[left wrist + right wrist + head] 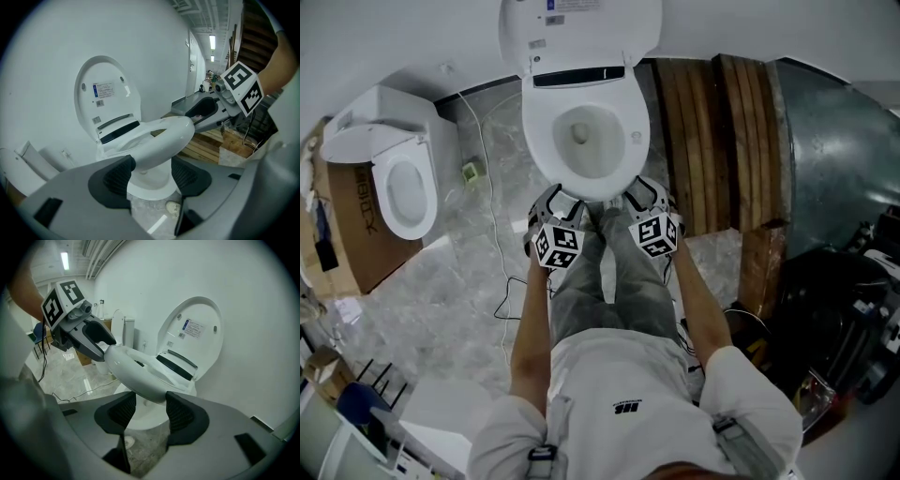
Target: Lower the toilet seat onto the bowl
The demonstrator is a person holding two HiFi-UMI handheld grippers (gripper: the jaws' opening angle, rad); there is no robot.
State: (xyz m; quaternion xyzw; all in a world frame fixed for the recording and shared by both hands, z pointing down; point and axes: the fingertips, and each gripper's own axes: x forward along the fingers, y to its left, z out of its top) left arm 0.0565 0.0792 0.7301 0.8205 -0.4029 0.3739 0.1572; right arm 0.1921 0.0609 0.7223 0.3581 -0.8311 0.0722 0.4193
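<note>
The toilet seat (pixel 539 131) sits over the bowl (pixel 150 185) straight ahead of me. In the gripper views its front end is tilted up off the bowl rim while the hinge end stays low by the lid (pixel 105 101), which stands upright against the white wall.

I have the seat by its front edge with both tools. My left gripper (pixel 151 176) has its jaws drawn in on the seat (pixel 164 140), the dark ribbed pads (pixel 117 176) pressed to either side of the white rim. My right gripper (pixel 146 413) grips the same way a little further round the front curve of the seat (pixel 136 373), with one pad on each side. From the head view the left gripper (pixel 561 202) and right gripper (pixel 644 192) sit close together at the near tip of the seat, marker cubes facing up.

A second toilet (pixel 398 183) stands off to my left beside a cardboard box (pixel 352 225). A thin cable (pixel 492 197) runs across the marble floor (pixel 478 244). Wooden planks (pixel 712 141) lie just to the right of the bowl.
</note>
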